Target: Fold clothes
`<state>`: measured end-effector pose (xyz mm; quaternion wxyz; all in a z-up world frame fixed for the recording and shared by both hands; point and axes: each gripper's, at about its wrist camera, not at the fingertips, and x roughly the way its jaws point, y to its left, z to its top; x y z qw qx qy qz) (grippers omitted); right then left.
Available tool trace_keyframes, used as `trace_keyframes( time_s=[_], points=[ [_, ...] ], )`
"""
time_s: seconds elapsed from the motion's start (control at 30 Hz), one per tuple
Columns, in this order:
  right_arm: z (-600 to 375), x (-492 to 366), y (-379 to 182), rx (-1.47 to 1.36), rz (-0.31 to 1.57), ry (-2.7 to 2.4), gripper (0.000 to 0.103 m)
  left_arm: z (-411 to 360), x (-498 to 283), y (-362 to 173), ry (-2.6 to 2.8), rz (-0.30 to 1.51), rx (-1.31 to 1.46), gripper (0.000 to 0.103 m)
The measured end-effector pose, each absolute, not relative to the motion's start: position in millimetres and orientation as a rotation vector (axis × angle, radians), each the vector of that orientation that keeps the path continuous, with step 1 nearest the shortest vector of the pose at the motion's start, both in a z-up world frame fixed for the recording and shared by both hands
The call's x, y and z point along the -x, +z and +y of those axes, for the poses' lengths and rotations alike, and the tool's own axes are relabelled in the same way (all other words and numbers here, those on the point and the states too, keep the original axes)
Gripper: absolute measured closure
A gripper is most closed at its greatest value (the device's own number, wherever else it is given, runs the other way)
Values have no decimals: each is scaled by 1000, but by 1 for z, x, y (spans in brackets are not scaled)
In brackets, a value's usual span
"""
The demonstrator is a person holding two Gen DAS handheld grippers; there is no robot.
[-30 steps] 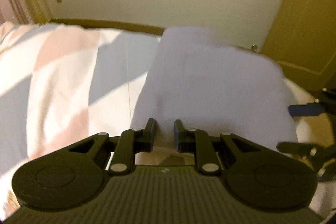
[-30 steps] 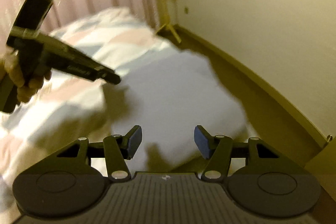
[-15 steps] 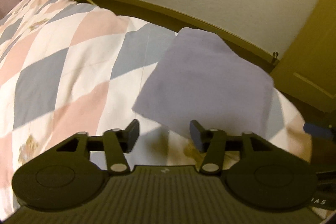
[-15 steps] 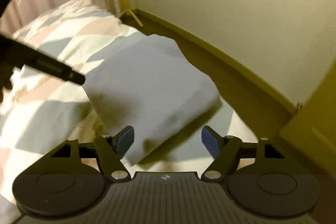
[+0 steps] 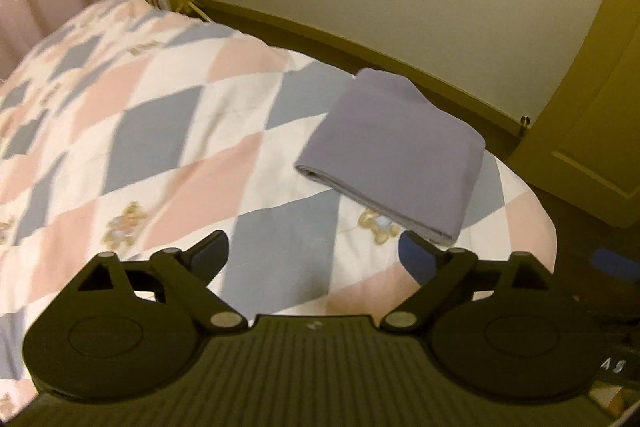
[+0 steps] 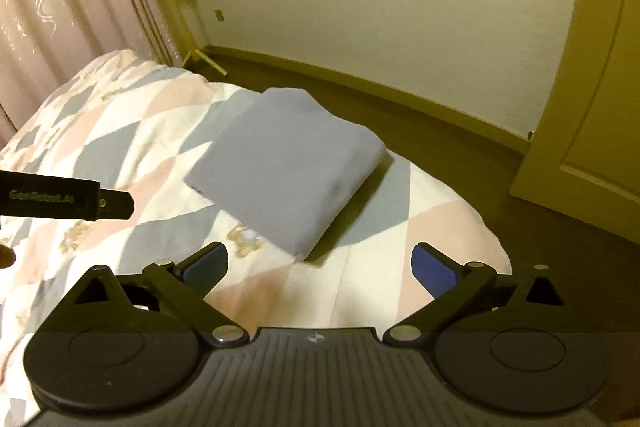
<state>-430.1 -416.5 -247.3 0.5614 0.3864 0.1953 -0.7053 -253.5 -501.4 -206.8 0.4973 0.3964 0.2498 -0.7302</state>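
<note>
A grey-blue garment [image 5: 394, 147] lies folded into a neat rectangle near the foot corner of the bed, also plain in the right wrist view as the folded garment [image 6: 288, 163]. My left gripper [image 5: 314, 253] hovers above the quilt, short of the garment, jaws still opening, nothing between them. My right gripper [image 6: 318, 265] hangs over the bed's corner near the garment's near edge, jaws likewise opening and empty. The left gripper's finger [image 6: 112, 205] juts in from the left edge of the right wrist view.
The bed carries a quilt [image 5: 160, 131] of pink, grey and white diamonds with small bear prints. Pink curtains [image 6: 52, 15] hang at the left. A cream wall, brown baseboard and dark floor [image 6: 460, 163] lie beyond the bed. A door [image 5: 600, 99] stands at the right.
Both grippers let go of the garment, opened wide and pulled up and back from it. The garment now lies folded on the quilt, smaller in both views.
</note>
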Motion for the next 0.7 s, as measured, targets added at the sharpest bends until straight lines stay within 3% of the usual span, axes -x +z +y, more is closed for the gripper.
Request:
trace_keyframes(
  time_s=[0.1,0.33,0.7],
  points=[
    [-396,413,-223,-893,424,-1687,2,-476,238,-182,-1787,557,-941,1],
    [-348,376,-165,-795,388,-1777,2,-417,209,-130,-1828,476,-865,1],
    [-304,339,-92,-679,368,-1921,0,-369,168,-65,-1957,521,-698,1]
  ],
)
